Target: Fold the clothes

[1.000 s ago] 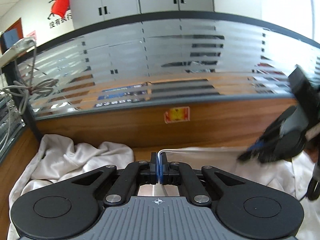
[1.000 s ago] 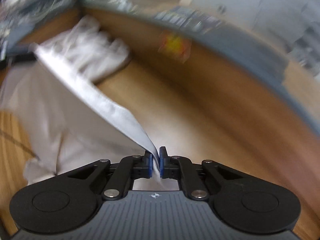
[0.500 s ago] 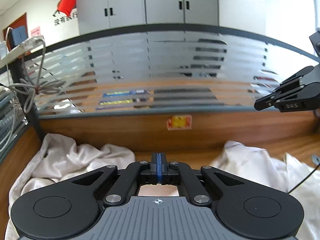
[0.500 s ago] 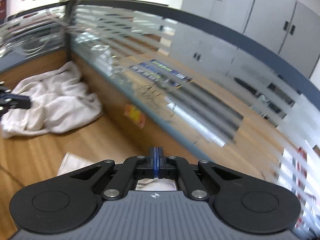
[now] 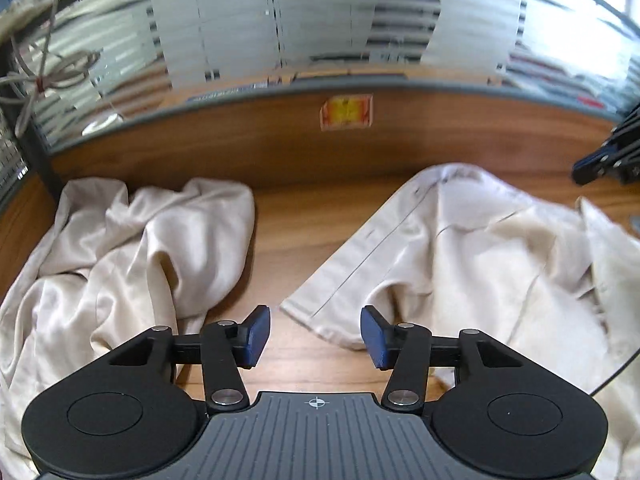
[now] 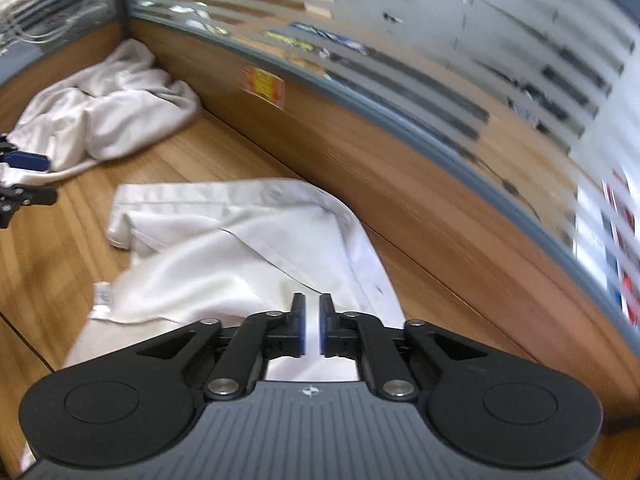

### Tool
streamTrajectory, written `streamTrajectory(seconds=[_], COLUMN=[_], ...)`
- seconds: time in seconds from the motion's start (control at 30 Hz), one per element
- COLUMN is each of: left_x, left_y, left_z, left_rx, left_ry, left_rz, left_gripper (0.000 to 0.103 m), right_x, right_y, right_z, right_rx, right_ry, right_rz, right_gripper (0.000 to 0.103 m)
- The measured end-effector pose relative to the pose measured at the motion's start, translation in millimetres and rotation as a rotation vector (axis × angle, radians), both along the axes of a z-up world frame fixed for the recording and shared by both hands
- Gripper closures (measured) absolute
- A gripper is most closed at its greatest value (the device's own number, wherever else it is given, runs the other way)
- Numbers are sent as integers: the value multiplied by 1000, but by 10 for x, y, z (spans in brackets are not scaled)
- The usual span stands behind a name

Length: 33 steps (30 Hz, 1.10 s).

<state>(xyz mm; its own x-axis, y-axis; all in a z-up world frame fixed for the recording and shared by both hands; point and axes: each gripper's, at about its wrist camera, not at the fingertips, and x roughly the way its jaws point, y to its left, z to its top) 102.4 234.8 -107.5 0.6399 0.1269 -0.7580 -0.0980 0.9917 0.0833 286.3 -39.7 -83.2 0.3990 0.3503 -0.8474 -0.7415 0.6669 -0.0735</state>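
Since a second ago both tools have let go of the pale shirt (image 5: 460, 248), which hung stretched between them then and now lies loosely spread on the wooden bench (image 5: 292, 224). The left tool (image 5: 315, 334) has dropped toward it, its jaws opening wide and empty, with the shirt's hemmed corner just ahead of and between the pads. The right tool (image 6: 313, 328) hovers over the other end of the shirt, jaws opening only slightly, nothing pinched.

Risk, as I judge it: the cloth lies bunched and doubled under itself, so a grasp at that corner could catch two layers or only the fold beneath, and the fold would come out crooked.

Only the left view shows how close the second crumpled garment (image 5: 132, 248) lies, just left of the left tool. Only the right view shows the shirt's far edge along the partition (image 6: 400, 152) and its small label (image 6: 102, 296).
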Motion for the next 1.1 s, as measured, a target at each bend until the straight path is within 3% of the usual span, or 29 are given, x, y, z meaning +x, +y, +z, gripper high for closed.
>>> streamTrajectory(seconds=[0.3,0.4,0.63,0.97,1.03,1.07,1.1], left_x=[449,612,799,856,881,893,907], left_y=[262,311,310,264,233,201,160], left_z=[-467,-606,-768,-841,-835,-832,-835], left_rx=[-19,-21,-12,-69,-83,-82,-86], left_ry=[76,88,108,101,94,92,94], left_rz=[15,4,-38,-31,-36,-49,-61], left_gripper=[45,45,45,48,57,68,84], right_x=[698,871,1026,1061,1046,1030,1010], right_y=[-162,-234,-349,-319,-306,-285,-266], right_z=[-589,-773,-1034,-1145,-1129,-1123,-1115], right_rx=[-81,-91,-75,-42,-37,-38,-41], right_ry=[43,60,110,171,169,168,166], right_rz=[-101,-135,-137,-101,-98,-88,-79], right_gripper=[66,52,43,48,64,71,87])
